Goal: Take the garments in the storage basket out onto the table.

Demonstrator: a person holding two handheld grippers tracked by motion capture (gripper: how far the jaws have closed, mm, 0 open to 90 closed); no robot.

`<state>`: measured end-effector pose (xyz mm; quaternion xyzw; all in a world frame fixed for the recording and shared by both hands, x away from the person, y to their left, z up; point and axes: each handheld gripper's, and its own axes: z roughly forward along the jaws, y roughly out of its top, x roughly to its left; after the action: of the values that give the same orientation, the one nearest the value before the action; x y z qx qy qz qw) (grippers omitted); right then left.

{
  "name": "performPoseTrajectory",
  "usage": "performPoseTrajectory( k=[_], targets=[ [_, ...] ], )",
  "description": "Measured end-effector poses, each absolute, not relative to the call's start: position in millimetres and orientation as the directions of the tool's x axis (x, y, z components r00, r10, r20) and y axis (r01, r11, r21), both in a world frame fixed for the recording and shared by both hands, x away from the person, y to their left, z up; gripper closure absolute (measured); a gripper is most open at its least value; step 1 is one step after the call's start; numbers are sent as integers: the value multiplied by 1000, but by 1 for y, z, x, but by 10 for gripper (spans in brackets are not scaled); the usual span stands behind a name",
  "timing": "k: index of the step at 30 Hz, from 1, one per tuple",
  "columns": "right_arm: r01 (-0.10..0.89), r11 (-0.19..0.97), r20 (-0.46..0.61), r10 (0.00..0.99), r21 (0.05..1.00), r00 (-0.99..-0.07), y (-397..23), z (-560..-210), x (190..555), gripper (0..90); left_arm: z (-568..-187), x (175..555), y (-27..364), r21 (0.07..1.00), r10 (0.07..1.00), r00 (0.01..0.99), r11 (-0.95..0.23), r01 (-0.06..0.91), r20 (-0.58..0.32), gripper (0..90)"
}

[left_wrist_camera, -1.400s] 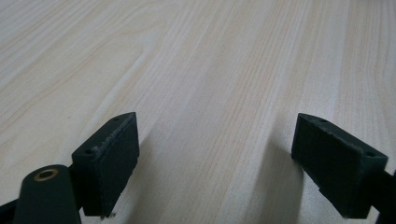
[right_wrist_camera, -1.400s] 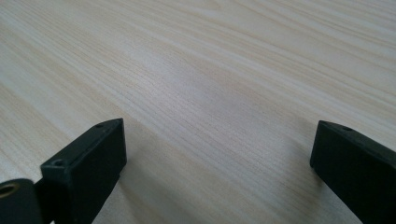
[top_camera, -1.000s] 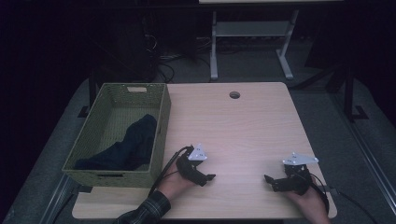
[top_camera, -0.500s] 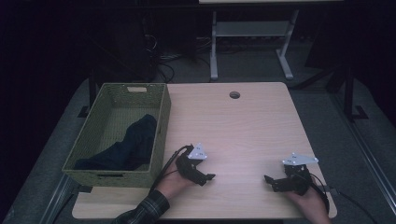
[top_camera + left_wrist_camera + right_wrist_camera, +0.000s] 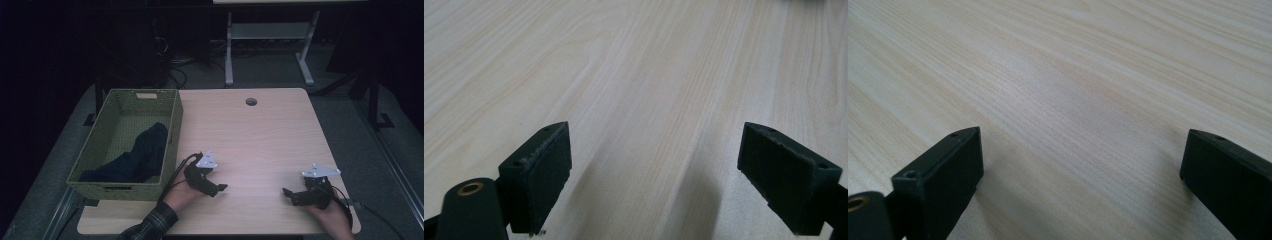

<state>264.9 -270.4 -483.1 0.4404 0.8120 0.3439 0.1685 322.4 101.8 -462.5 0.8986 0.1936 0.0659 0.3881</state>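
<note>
Your left tool [image 5: 216, 189] sits near desk [image 5: 260, 135] front edge, jaws wide, empty. Your right tool [image 5: 289, 195] at near right, wide, empty. Dark cloth [image 5: 137, 157] lies inside green basket [image 5: 172, 127], far left.

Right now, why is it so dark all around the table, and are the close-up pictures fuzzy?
In the high view the table is lit while the room behind is nearly black, so the dark cloth in the basket shows little detail. In the left gripper view the jaws look sharp and cast soft shadows; the far wood blurs. The right gripper view is alike, with a pale sheen on the wood.
</note>
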Motion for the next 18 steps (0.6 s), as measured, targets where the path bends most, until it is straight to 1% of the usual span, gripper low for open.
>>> performPoseTrajectory(
  k=[18],
  targets=[
    [598,378,30,828,707,-560,-270,-483,265,30,-455,320,102,722,387,922,-629,288,-31,137]
  ],
)
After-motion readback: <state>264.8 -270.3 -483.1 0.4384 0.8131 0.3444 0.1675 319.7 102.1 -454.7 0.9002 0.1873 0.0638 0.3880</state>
